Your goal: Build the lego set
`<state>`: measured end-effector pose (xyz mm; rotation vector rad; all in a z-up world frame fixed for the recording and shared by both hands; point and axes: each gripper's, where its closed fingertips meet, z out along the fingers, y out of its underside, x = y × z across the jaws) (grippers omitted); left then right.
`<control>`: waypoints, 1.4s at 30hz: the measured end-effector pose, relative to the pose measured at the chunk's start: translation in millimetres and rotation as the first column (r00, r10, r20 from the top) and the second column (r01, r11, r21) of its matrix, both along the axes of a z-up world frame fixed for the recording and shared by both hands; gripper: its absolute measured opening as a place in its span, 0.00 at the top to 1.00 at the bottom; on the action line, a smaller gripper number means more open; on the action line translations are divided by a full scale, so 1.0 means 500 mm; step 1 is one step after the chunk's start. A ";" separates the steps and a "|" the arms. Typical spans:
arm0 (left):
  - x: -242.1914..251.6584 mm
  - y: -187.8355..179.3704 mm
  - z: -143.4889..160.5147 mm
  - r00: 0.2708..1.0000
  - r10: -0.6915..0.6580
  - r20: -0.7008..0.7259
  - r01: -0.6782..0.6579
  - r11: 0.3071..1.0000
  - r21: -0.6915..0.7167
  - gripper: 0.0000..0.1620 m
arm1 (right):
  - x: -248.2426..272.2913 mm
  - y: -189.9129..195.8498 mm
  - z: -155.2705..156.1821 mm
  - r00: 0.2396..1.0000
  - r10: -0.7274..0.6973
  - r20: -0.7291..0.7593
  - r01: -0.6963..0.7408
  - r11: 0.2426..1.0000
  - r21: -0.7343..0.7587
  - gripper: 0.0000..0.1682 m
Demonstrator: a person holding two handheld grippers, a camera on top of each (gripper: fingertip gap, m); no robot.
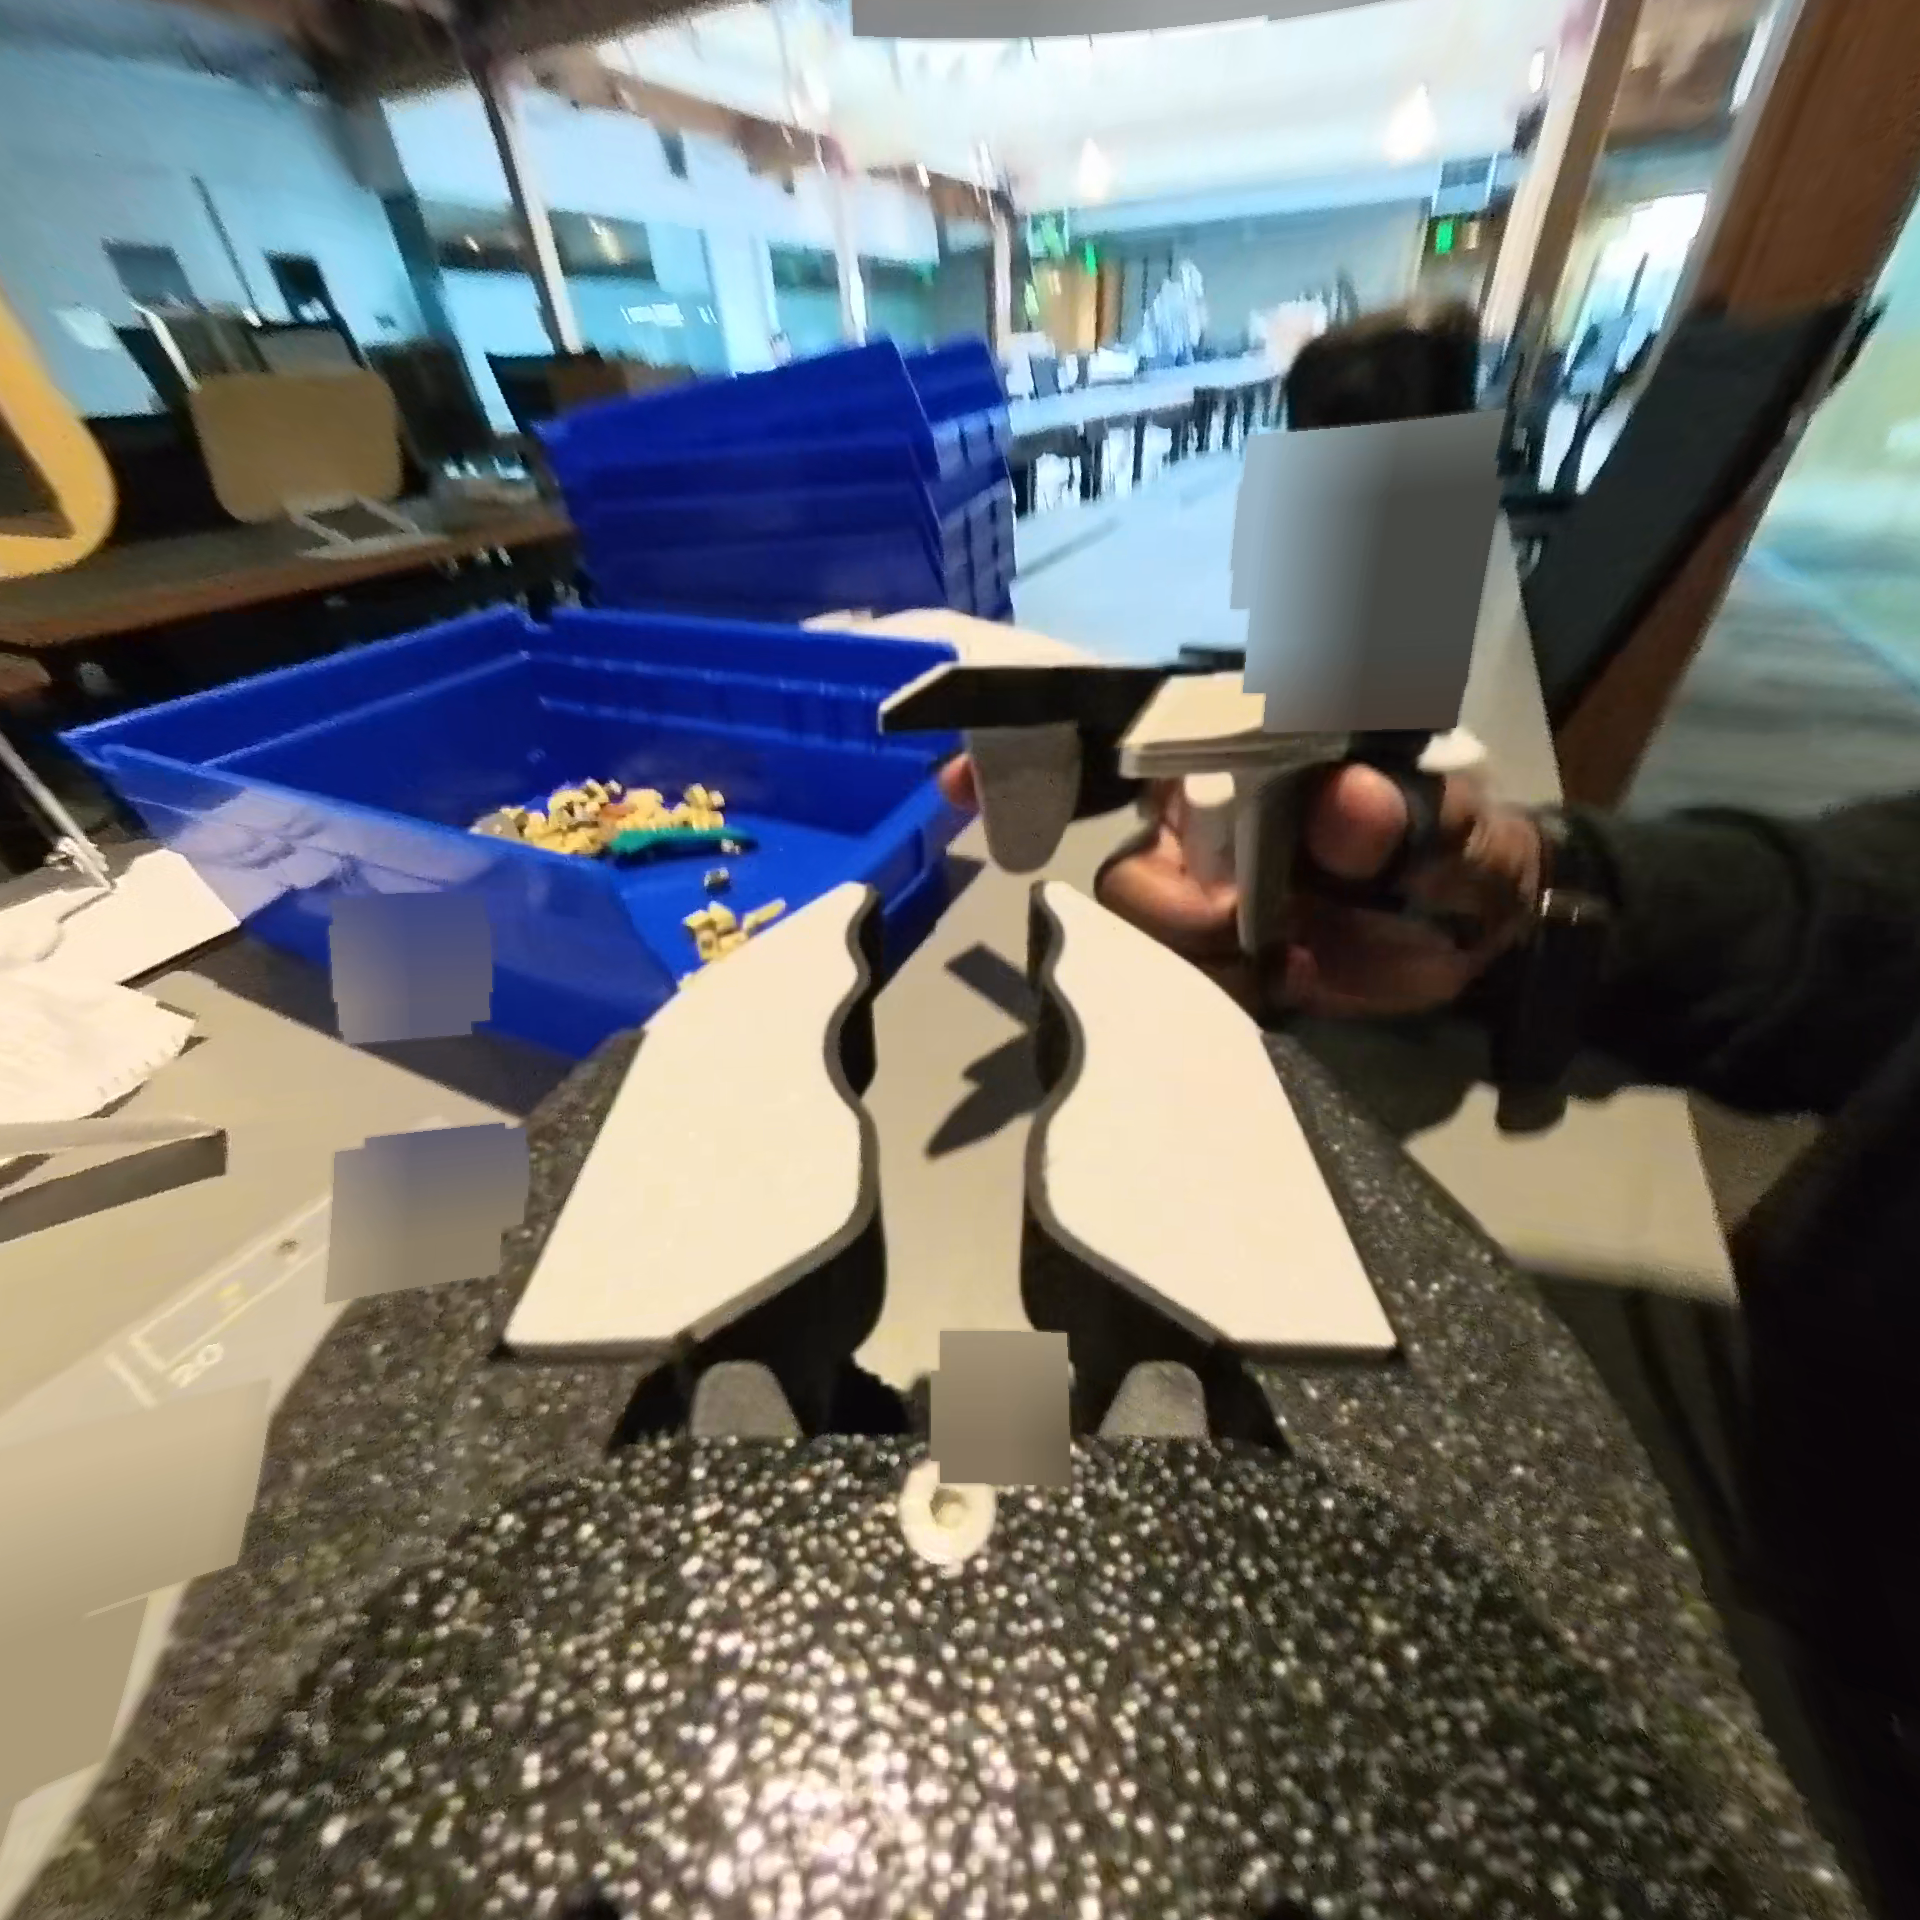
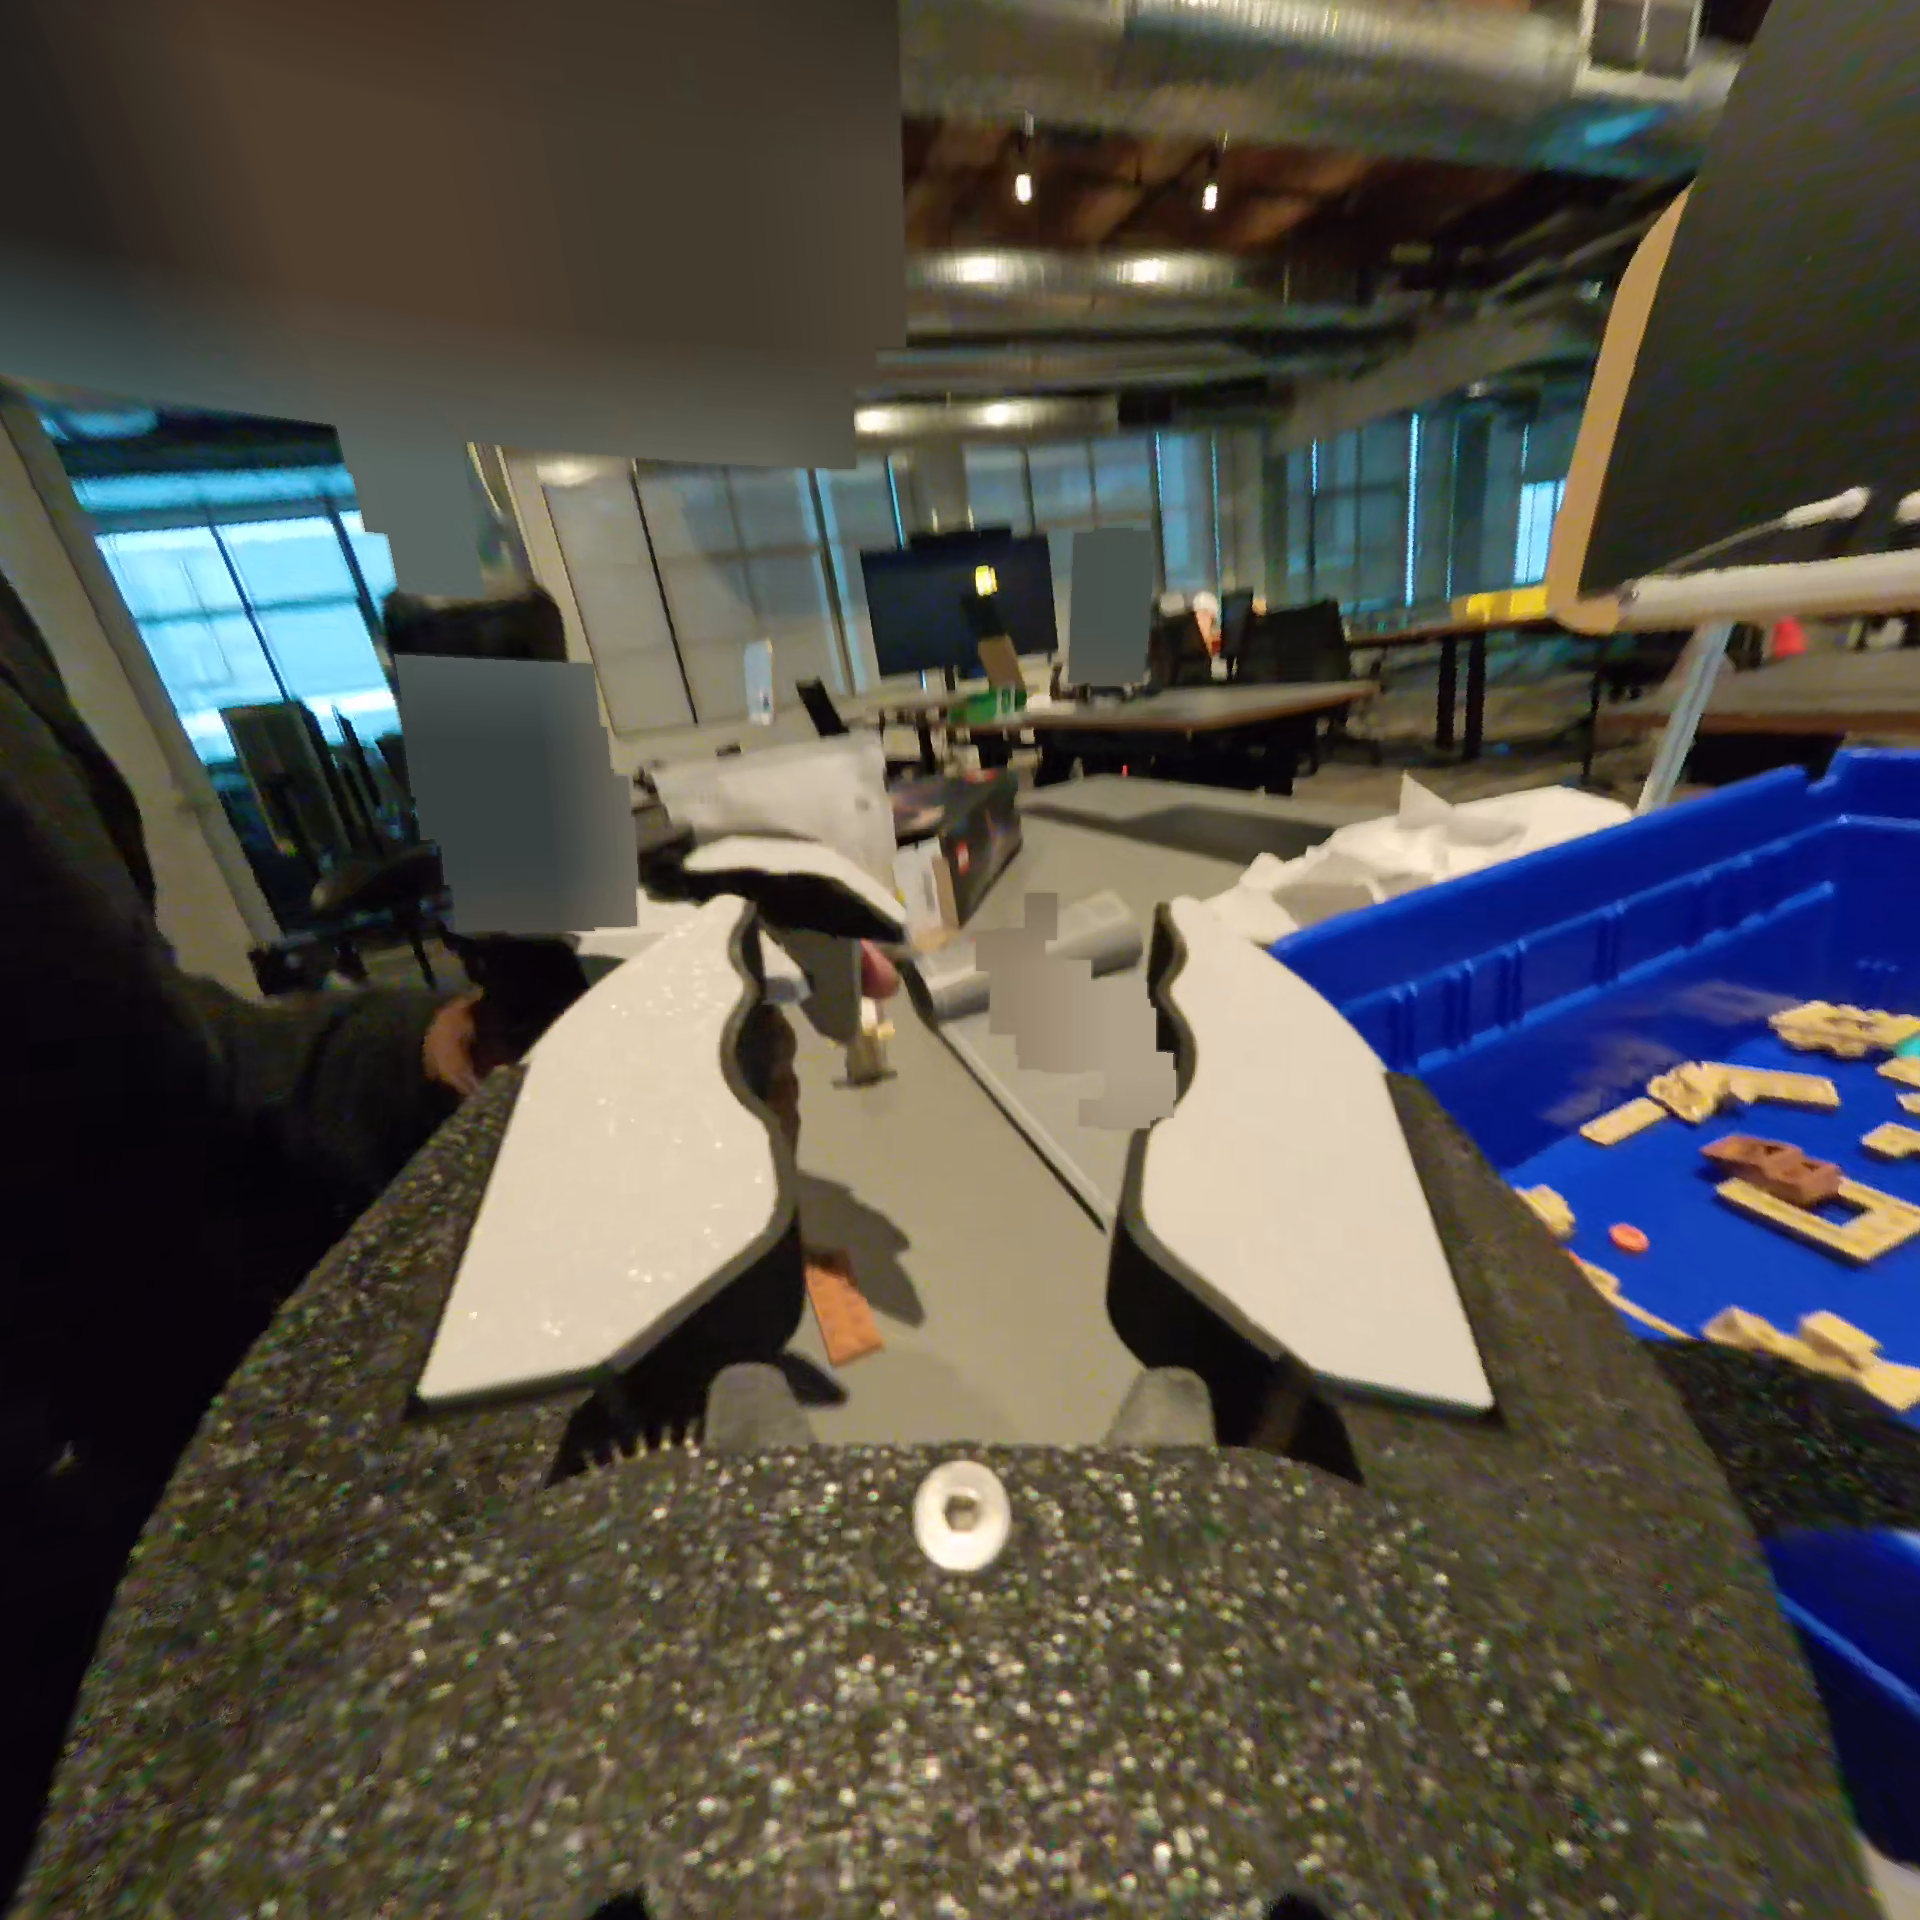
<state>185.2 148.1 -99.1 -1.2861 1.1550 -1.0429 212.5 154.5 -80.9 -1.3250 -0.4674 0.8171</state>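
Mostly blurred labels — left tongs (image 1: 951, 914) parted, empty; right tongs (image 2: 951, 935) spread — blue bin (image 2: 1558, 997) alongside.

Speckled black gripper bodies with a silver screw (image 2: 961, 1528), pale grey wavy-edged jaws, and a black sleeve (image 1: 1714, 935).

Glossy blue plastic bin (image 1: 582, 935); inside it, matt tan plastic bricks (image 1: 613, 816); beside it, crumpled white paper (image 1: 83, 997).
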 end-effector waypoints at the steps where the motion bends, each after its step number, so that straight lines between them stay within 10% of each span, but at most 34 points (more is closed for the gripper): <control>1: 0.000 0.002 0.009 0.999 0.013 0.044 -0.012 1.000 -0.024 0.84 | -0.001 -0.003 0.013 0.999 0.004 -0.042 -0.003 1.000 0.023 0.55; 13: -0.040 0.028 0.099 0.904 0.148 0.402 -0.114 0.988 -0.108 0.89 | -0.056 -0.025 0.138 0.975 0.062 -0.213 -0.008 0.970 0.244 0.50; 22: -0.067 0.048 0.141 0.929 0.047 0.366 -0.106 0.984 0.143 0.89 | -0.118 0.025 0.181 0.985 0.169 0.041 -0.173 0.939 0.298 0.58; 42: -0.141 0.111 0.136 0.886 -0.016 0.464 0.010 1.000 0.014 0.87 | -0.159 0.053 0.047 0.943 0.302 0.142 -0.325 0.927 0.187 0.77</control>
